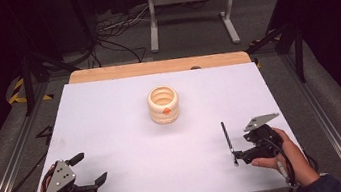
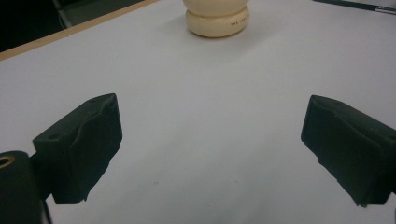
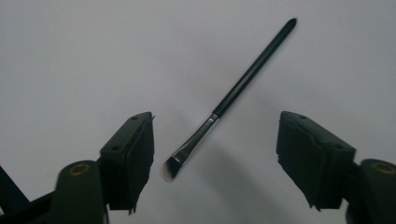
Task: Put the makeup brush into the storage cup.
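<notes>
The right gripper (image 3: 215, 154) is open over a thin black makeup brush (image 3: 233, 95). The brush lies flat on the white tabletop (image 1: 130, 147), on the near right side. Its soft tip sits between the two jaws, but they do not touch it yet. The tip is close to one jaw and far from the other.

The left gripper (image 2: 210, 140) is open too, with nothing in it. It rests at the near left corner, well apart from the brush.

In the middle of the tabletop, farther away, stands a cream holder (image 1: 163, 105) made of stacked rings, with an open top.

What could go wrong? I think the brush may slide or spin away when the jaws close, because it is thin and lies slanted, off to one side. The jaws could also pinch just the soft hairs and bend them.

The right gripper view shows the silver band and the hairs. From the high view the brush (image 1: 228, 142) looks like a dark stick, but there you can see how far the holder is.
</notes>
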Demonstrator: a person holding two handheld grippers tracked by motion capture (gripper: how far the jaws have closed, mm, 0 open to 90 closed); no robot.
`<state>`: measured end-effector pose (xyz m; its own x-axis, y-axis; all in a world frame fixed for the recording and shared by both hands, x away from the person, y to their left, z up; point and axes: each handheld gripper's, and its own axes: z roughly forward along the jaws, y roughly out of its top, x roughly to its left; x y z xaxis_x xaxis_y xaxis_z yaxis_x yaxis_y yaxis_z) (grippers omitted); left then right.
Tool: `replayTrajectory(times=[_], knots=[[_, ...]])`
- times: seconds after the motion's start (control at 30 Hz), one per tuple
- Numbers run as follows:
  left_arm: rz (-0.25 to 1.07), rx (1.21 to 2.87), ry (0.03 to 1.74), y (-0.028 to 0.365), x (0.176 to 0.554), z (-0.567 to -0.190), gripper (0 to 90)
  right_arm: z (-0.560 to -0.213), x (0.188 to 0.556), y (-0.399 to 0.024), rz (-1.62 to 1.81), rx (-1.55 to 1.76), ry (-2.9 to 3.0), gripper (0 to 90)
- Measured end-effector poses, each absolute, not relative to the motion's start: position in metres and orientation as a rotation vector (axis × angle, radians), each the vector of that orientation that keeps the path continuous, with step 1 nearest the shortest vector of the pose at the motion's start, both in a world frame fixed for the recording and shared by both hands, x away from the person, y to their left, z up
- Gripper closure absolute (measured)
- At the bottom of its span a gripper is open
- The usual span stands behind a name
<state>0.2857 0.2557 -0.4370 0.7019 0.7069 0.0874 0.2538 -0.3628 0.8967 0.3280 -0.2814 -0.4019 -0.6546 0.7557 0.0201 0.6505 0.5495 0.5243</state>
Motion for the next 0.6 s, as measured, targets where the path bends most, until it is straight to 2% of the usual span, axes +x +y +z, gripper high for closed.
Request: replayTrajectory(times=[0.17, 0.33, 0.43, 0.5, 0.6], knots=[[0.582, 1.94, 0.733, 0.255, 0.285, -0.437, 6.1, -0.412, 0.337, -0.265, 0.657, 1.211, 2.668, 33.7], [0.579, 1.939, 0.735, 0.256, 0.284, -0.436, 6.3, -0.426, 0.344, -0.257, 0.48, 1.186, 2.693, 46.0], [0.573, 1.95, 0.735, 0.255, 0.285, -0.437, 6.5, -0.424, 0.344, -0.254, 0.439, 1.144, 2.706, 60.3], [0.572, 1.956, 0.731, 0.254, 0.285, -0.438, 6.6, -0.424, 0.344, -0.25, 0.416, 1.088, 2.737, 73.7], [0.566, 1.969, 0.729, 0.252, 0.285, -0.438, 6.9, -0.423, 0.344, -0.243, 0.361, 1.034, 2.776, 82.8]])
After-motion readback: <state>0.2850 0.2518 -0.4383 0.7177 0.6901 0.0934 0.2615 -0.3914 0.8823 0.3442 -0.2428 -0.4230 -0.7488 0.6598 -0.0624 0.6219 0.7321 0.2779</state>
